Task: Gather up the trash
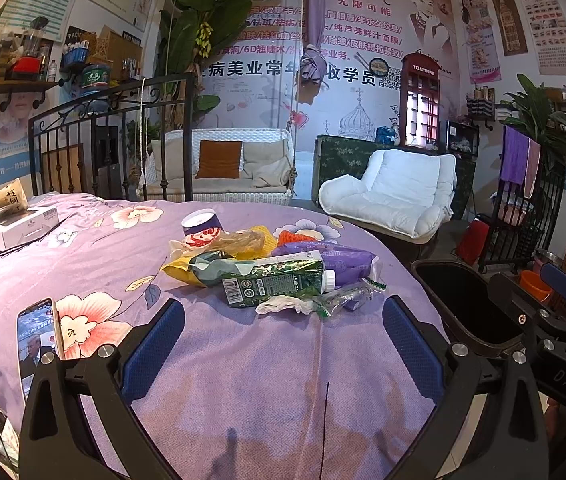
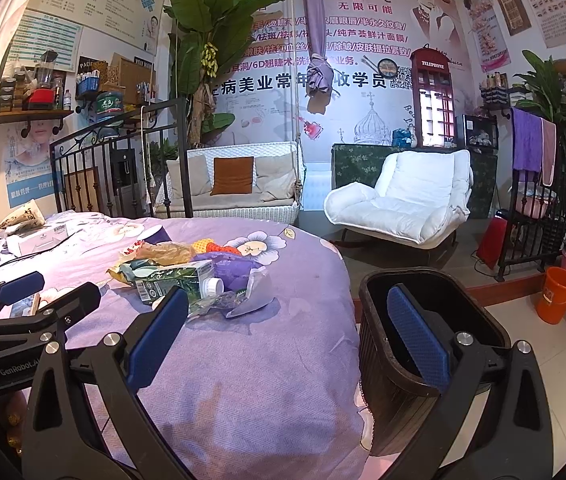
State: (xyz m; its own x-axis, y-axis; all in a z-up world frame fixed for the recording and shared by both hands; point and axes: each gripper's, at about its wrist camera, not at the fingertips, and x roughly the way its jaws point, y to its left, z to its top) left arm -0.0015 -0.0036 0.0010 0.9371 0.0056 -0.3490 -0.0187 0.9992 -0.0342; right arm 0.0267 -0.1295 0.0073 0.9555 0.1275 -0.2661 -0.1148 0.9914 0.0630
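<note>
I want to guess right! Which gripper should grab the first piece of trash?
Probably the left gripper: its open fingers frame the trash pile. The right gripper straddles the bed edge and the bin.

a heap of trash (image 1: 271,264) is being seen lying on the purple flowered bedspread. a green drink carton (image 1: 273,280), on its side with its white cap towards the bin, is being fronted by a crumpled white tissue (image 1: 283,305) and a clear wrapper (image 1: 347,294). a purple pack (image 1: 343,258) and a yellow bag (image 1: 181,270) are lying behind. a dark, open bin (image 2: 435,320) is standing just beside the bed.
</note>
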